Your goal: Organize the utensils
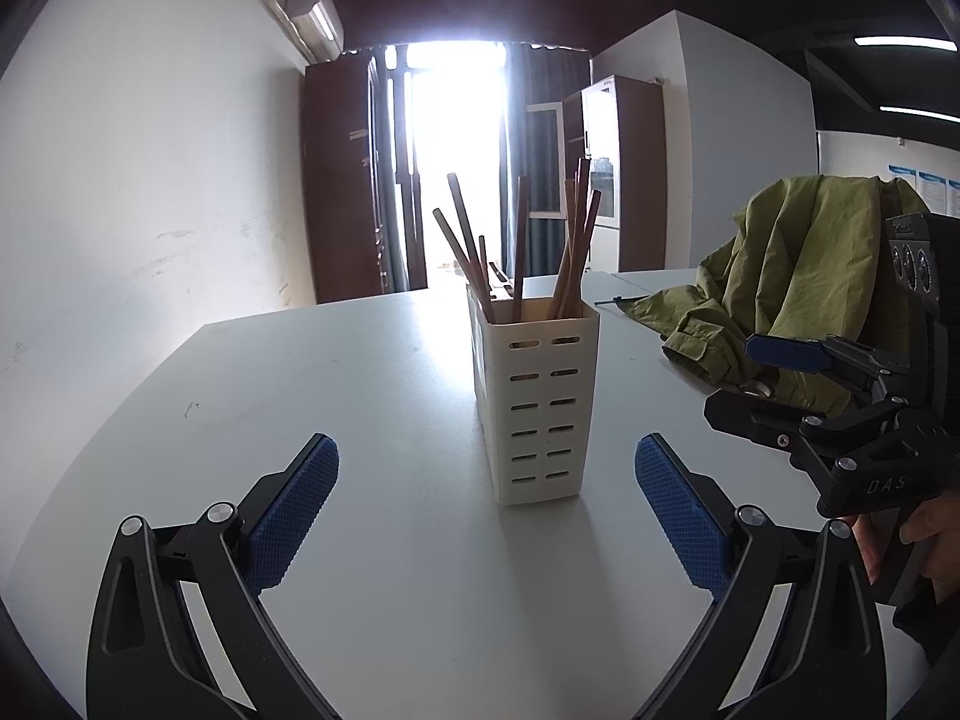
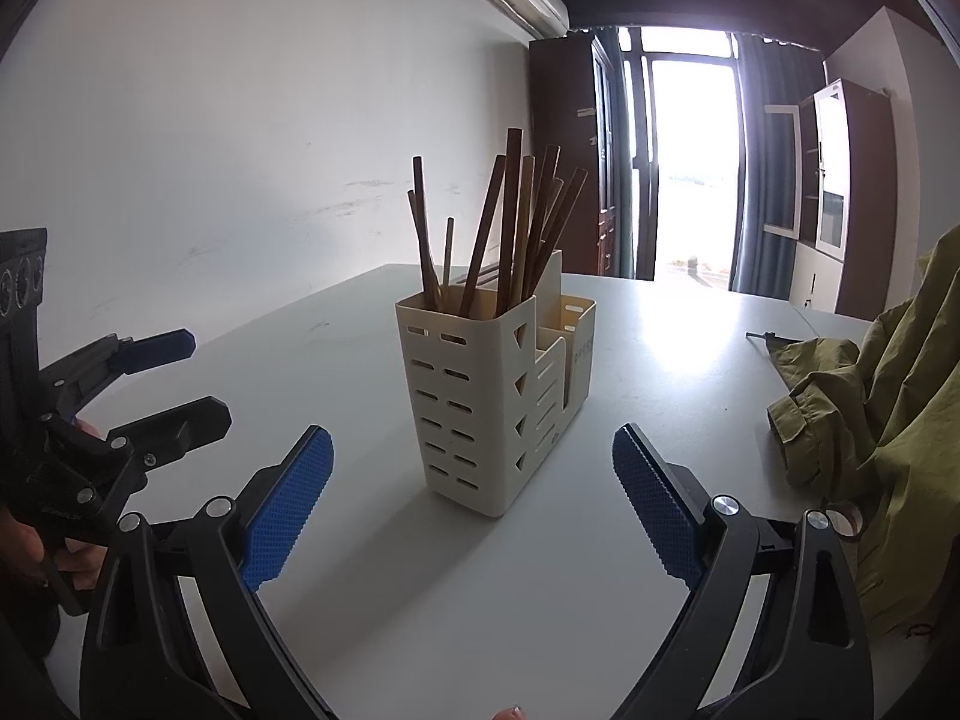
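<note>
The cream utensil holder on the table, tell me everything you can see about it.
The cream utensil holder looks like plastic, a stepped box with a tall slotted compartment in front and lower compartments behind. Rows of short slots pierce its walls, with triangular cutouts on one side. It stands upright on the white table, apart from the green jacket. The brown chopsticks stand leaning in its tall compartment. Neither tool touches it.

The holder [image 2: 492, 396] hides the lower ends of the chopsticks [image 2: 510, 222]; the green jacket [image 2: 888, 420] is cut by the right picture edge.
</note>
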`<state>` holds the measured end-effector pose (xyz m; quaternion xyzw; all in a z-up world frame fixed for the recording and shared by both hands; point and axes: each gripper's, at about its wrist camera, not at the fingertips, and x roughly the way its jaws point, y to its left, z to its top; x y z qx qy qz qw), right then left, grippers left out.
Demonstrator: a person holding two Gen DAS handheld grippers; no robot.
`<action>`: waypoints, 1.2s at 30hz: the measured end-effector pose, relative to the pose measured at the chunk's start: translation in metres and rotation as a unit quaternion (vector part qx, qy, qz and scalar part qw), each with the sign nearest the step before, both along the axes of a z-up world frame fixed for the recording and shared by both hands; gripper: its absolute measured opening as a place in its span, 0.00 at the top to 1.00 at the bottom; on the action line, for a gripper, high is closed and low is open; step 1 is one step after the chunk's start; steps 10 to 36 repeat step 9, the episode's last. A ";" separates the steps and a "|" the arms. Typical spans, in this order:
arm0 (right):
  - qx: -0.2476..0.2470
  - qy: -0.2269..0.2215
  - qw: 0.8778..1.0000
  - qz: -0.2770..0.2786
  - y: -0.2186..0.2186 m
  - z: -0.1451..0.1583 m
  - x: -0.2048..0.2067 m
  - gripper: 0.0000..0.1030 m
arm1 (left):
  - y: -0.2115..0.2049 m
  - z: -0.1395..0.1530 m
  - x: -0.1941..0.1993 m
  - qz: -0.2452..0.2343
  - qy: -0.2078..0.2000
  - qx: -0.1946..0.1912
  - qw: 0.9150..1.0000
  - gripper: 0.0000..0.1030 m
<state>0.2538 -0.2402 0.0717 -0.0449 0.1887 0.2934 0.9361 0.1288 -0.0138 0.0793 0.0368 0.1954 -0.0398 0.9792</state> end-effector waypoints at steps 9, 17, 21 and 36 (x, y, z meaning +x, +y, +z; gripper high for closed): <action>-0.001 -0.001 1.000 -0.002 0.002 0.000 0.000 0.07 | 0.001 -0.001 0.002 -0.004 0.008 -0.006 1.000 0.06; -0.001 -0.001 1.000 -0.002 0.002 0.000 0.000 0.07 | 0.001 -0.001 0.002 -0.004 0.008 -0.006 1.000 0.06; -0.001 -0.001 1.000 -0.002 0.002 0.000 0.000 0.07 | 0.001 -0.001 0.002 -0.004 0.008 -0.006 1.000 0.06; -0.001 -0.001 1.000 -0.002 0.002 0.000 0.000 0.07 | 0.001 -0.001 0.002 -0.004 0.008 -0.006 1.000 0.06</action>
